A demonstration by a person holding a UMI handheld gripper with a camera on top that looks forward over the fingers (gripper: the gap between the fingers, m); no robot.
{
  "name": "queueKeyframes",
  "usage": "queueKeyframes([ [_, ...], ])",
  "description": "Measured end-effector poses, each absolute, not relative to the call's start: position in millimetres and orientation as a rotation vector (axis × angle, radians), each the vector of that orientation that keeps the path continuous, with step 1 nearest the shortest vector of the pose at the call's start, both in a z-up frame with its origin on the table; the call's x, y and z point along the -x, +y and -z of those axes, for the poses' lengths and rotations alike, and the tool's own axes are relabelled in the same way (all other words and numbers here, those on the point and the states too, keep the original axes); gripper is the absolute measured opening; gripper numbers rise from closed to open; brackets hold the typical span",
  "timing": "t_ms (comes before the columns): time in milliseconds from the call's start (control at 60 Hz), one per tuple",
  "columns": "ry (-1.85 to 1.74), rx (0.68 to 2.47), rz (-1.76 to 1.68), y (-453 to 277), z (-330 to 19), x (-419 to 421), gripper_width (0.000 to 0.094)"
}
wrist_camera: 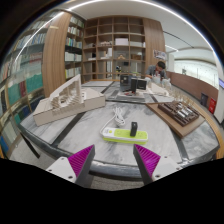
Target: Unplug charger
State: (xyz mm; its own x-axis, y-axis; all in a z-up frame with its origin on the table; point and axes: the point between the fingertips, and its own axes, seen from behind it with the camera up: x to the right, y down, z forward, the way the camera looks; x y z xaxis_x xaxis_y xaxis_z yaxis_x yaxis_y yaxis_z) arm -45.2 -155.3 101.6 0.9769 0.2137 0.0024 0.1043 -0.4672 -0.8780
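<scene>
A pale green and white power strip lies flat on the grey marble table, just ahead of my fingers. A small black charger stands plugged into its right part. A white cable runs from the strip toward the back of the table. My gripper is open and empty, with its magenta pads wide apart, above the table's near edge. The strip is beyond the fingertips, a little right of midway between them.
A wooden architectural model stands on the table to the left. A dark tray with small items lies to the right. Monitors and clutter stand at the back, before wooden shelves. A person sits far behind.
</scene>
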Motion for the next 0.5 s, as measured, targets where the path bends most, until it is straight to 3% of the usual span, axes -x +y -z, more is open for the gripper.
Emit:
queueKeyframes([
  [350,-0.130,2.032,-0.040,-13.8,-69.4,-7.9,0.0744],
  [400,-0.131,2.039,-0.036,0.2,-60.2,-8.8,0.0702],
  [500,-0.141,2.039,-0.031,18.7,-42.1,-5.6,0.0523],
])
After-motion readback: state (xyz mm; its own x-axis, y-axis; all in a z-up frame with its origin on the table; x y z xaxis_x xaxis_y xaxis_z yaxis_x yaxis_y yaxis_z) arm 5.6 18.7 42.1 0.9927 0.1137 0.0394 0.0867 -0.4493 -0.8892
